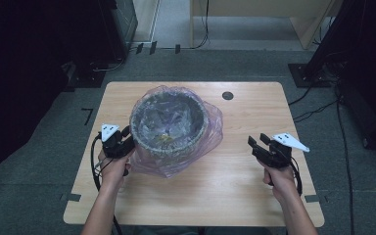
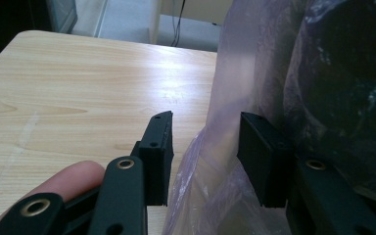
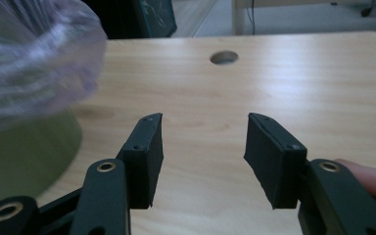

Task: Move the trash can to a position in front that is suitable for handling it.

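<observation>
Bin [image 1: 169, 122] lined with a purple bag [image 1: 210, 132] is seen mid-table, bag film bracketed but not yet pinched by the parted left gripper [image 2: 203, 147], while the right gripper [image 3: 203, 156] is held wide and empty.

Dim high view, its upper corners nearly black. A soft sheen crosses the pale wooden table [image 2: 78, 73] in the left gripper view. The translucent purple plastic bag [image 3: 29, 63] blurs at upper left in the right gripper view.

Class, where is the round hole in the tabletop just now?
In the high view, the hole lies near the table's far edge, right of centre, just beyond the bagged bin.
</observation>
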A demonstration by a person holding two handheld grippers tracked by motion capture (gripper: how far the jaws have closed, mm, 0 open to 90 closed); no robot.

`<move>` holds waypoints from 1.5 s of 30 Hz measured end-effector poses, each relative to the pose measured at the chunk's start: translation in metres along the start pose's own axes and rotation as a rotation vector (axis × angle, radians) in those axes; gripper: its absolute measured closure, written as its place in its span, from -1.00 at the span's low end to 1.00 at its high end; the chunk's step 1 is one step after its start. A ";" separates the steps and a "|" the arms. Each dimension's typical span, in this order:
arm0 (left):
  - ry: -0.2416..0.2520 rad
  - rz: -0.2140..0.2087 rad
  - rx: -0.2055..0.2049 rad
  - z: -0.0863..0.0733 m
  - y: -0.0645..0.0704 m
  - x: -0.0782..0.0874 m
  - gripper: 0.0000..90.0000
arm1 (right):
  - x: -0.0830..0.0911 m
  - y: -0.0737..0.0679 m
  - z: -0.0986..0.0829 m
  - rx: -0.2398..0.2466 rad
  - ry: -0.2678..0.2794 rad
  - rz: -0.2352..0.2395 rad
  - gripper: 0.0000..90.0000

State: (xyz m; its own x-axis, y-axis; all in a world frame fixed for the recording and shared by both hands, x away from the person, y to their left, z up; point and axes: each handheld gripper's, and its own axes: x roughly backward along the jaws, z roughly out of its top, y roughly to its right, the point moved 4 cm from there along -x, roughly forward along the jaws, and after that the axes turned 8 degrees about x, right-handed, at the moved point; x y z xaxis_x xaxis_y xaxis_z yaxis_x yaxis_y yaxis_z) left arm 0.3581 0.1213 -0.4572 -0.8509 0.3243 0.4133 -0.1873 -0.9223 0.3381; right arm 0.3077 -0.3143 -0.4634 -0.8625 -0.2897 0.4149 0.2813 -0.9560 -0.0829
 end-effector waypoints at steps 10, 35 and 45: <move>-0.003 -0.007 -0.002 -0.001 0.002 -0.001 0.25 | -0.029 -0.029 0.049 0.025 0.064 -0.007 0.09; -0.018 -0.053 0.007 -0.006 0.015 -0.004 0.36 | -0.096 -0.089 0.048 0.076 0.016 0.058 0.15; -0.028 -0.080 -0.016 -0.013 0.035 -0.003 0.57 | -0.079 -0.086 0.039 0.048 0.016 0.134 0.62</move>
State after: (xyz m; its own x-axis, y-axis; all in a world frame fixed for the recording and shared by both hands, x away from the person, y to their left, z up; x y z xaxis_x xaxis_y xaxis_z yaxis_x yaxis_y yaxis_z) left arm 0.3473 0.0851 -0.4574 -0.8191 0.4024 0.4089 -0.2621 -0.8965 0.3572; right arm 0.3680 -0.2075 -0.4542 -0.8223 -0.4160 0.3884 0.4143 -0.9054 -0.0927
